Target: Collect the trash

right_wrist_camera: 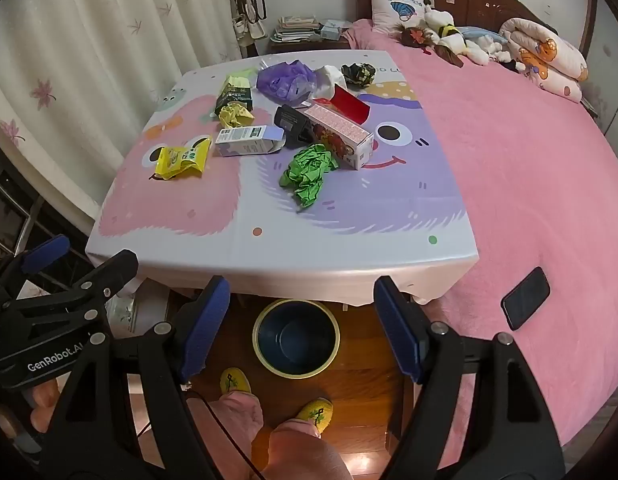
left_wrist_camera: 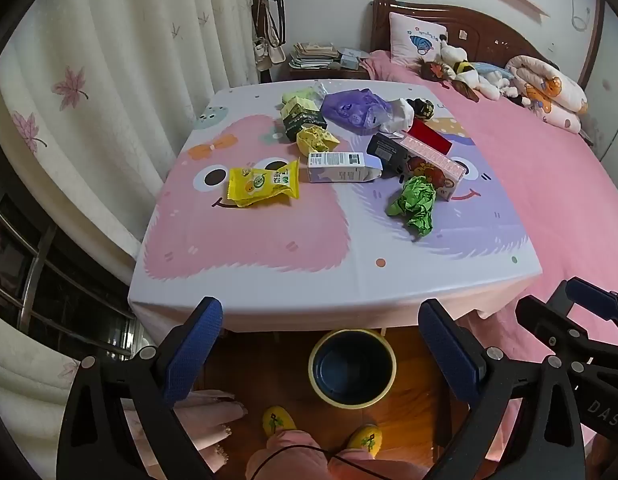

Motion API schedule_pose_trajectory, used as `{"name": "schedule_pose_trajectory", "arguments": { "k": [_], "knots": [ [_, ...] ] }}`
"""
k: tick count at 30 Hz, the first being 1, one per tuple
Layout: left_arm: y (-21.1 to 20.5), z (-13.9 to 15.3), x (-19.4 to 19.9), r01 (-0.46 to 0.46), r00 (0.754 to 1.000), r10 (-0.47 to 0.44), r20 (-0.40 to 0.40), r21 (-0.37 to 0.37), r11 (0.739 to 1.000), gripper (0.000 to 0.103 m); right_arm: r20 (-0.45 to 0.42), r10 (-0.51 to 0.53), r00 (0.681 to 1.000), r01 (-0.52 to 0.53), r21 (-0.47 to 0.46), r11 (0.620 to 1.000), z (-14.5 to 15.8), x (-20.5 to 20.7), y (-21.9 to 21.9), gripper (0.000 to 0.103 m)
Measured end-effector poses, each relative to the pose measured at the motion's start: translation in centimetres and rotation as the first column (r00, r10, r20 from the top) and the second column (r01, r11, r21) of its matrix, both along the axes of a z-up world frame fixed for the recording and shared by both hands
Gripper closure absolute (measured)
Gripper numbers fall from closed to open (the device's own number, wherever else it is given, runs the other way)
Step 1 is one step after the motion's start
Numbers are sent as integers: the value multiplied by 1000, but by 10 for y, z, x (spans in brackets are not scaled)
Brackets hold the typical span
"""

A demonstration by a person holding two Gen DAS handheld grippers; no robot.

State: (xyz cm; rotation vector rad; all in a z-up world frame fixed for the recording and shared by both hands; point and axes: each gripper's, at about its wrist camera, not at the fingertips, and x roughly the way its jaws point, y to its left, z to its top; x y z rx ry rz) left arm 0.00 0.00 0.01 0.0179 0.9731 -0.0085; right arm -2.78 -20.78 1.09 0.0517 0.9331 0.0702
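Standing beside one pink bed [right_wrist_camera: 529,152]: one table [left_wrist_camera: 269,280] bearing about a dozen pieces of trash [left_wrist_camera: 413,204] at its far half. Sitting below the near edge: one bin [left_wrist_camera: 352,368]. Hovering, both gaping, gripping nothing: left gripper [left_wrist_camera: 321,354], right gripper [right_wrist_camera: 301,328].

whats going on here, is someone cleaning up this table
A person holds a two-finger gripper in each hand above a bin on the floor, facing a table strewn with trash. Both the left gripper and the right gripper are open and empty. Nothing is picked up yet: the yellow snack packet and crumpled green paper lie nearest.
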Motion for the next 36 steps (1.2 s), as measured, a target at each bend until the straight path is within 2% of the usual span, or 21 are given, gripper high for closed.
{"name": "schedule_pose_trajectory", "arguments": {
  "k": [36],
  "knots": [
    [2, 7, -9, 3, 1000, -3, 28, -5, 1000, 4, 4, 4, 1000, -4, -5, 1000, 1, -2, 4, 31]
  ]
}}
